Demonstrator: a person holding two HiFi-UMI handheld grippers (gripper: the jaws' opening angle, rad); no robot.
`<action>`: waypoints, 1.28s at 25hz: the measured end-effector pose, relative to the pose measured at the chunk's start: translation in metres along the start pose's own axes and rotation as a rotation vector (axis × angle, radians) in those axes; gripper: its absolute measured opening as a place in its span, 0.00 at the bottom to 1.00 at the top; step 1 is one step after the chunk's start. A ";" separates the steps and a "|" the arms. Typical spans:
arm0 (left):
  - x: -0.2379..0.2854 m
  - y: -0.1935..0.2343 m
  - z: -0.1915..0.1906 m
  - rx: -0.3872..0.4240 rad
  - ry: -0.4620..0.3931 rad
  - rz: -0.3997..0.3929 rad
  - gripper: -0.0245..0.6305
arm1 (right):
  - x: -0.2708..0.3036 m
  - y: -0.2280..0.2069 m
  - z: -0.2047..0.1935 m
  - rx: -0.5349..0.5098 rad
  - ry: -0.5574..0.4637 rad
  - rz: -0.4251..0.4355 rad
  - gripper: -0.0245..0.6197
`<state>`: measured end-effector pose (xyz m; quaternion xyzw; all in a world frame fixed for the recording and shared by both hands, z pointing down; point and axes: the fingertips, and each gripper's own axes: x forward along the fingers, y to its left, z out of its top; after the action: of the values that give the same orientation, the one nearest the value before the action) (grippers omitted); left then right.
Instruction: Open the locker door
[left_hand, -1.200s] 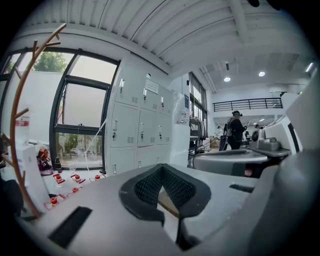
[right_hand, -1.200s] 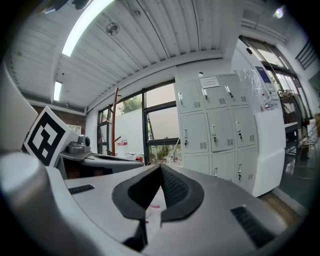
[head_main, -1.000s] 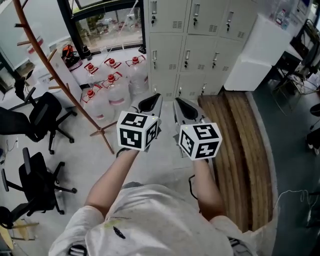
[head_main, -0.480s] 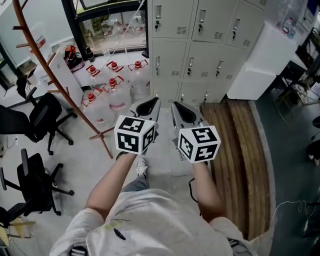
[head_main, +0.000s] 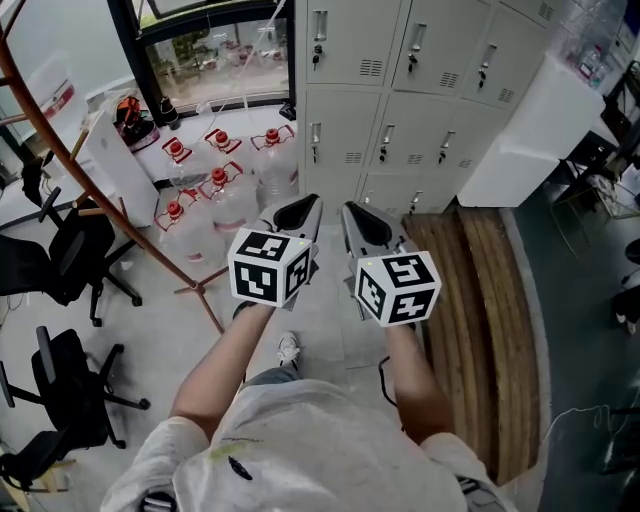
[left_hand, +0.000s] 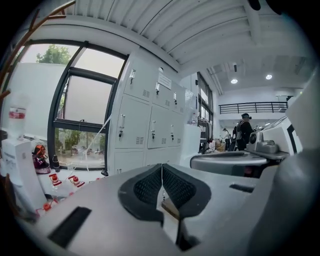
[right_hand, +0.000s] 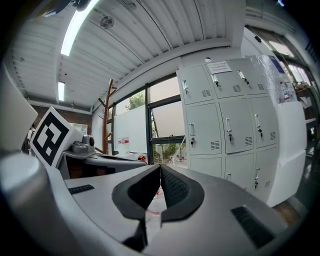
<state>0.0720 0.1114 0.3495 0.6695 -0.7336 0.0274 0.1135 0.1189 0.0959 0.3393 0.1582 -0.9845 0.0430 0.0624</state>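
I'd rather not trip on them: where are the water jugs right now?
In the head view, the water jugs stand on the floor at upper left, below the window, between the wooden coat stand and the lockers.

Daylight fills a bright workroom
Window (head_main: 215, 50) light enters at 11 o'clock, leaving lockers (head_main: 400, 130) evenly lit, shadows soft. A ceiling strip (right_hand: 76, 27) glares at 10 o'clock; both gripper views bulge, black at corners, foreground blurred.

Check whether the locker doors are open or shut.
Shut. All the locker doors in view lie flush with one another, with no panel swung out and no dark gap at any edge.
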 end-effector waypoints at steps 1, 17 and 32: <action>0.007 0.009 0.002 -0.001 0.004 -0.002 0.05 | 0.011 -0.002 0.002 0.000 0.001 -0.003 0.05; 0.083 0.130 0.043 -0.016 -0.010 -0.041 0.05 | 0.149 -0.022 0.043 -0.018 -0.013 -0.036 0.05; 0.113 0.204 0.050 -0.031 -0.010 -0.023 0.05 | 0.233 -0.029 0.062 -0.018 -0.015 -0.020 0.05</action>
<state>-0.1449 0.0120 0.3469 0.6763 -0.7266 0.0115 0.1205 -0.0983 -0.0089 0.3112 0.1679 -0.9836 0.0323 0.0567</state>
